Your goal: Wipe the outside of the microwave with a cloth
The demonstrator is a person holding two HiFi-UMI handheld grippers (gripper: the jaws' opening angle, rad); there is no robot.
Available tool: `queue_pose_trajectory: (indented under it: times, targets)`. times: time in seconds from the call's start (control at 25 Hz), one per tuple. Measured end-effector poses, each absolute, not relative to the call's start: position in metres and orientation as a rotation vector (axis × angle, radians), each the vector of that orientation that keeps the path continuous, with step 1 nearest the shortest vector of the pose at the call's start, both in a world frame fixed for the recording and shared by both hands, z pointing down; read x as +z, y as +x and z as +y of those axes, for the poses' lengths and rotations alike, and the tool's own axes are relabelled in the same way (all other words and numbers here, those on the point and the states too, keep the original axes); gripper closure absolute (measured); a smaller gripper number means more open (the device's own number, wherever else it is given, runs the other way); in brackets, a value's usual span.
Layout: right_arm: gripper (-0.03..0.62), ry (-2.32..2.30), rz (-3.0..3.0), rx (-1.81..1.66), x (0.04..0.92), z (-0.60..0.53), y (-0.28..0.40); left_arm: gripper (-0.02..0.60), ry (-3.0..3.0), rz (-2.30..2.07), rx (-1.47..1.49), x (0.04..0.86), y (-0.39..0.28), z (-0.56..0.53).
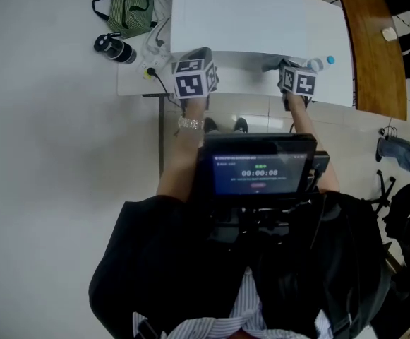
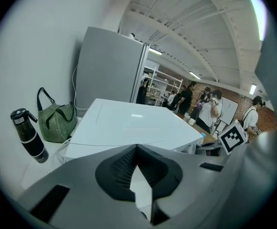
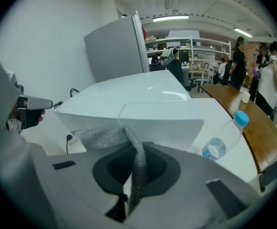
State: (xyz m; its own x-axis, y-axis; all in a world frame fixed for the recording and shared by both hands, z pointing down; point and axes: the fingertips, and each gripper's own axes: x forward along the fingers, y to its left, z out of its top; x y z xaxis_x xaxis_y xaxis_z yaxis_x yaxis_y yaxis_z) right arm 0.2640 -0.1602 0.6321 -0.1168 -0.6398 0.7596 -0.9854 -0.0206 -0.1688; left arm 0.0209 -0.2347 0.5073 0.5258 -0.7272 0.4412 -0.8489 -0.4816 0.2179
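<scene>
Grey cloth [image 3: 107,137] pinched in R gripper [image 3: 134,149] jaws, close before white microwave [image 3: 148,99] on table [image 1: 128,83]; L gripper [image 2: 137,148] jaws together, empty, nr microwave's front.

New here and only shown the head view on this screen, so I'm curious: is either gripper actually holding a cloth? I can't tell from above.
Observer: Yes. In the right gripper view, the right gripper is shut on a grey cloth, which is bunched up in front of the white microwave.
Visitor: And the other one?
Observer: The left gripper has its jaws together, and its own view shows nothing between them.
Visitor: What's past the microwave?
Observer: A tall grey cabinet stands behind it, against the wall.
</scene>
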Motion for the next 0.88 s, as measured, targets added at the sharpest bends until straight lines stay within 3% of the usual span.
queue_pose_trajectory:
  times: [0.16,0.6,0.88]
  targets:
    - [0.583,1.652,-1.857,0.948,0.624,-0.164,0.239,0.589,2.356,-1.304,0.401,0.504,0.020,-0.235]
    - [0.583,1.169,-2.153,0.878,0.673,-0.197,-0.013,0.589,2.183,-1.535,0.393,0.511,-0.085,-0.207]
    - [0.582,1.159,-2.058,0.920,0.710,-0.219,-0.024,0.589,2.134,-1.608,0.390,0.501,-0.107,-0.193]
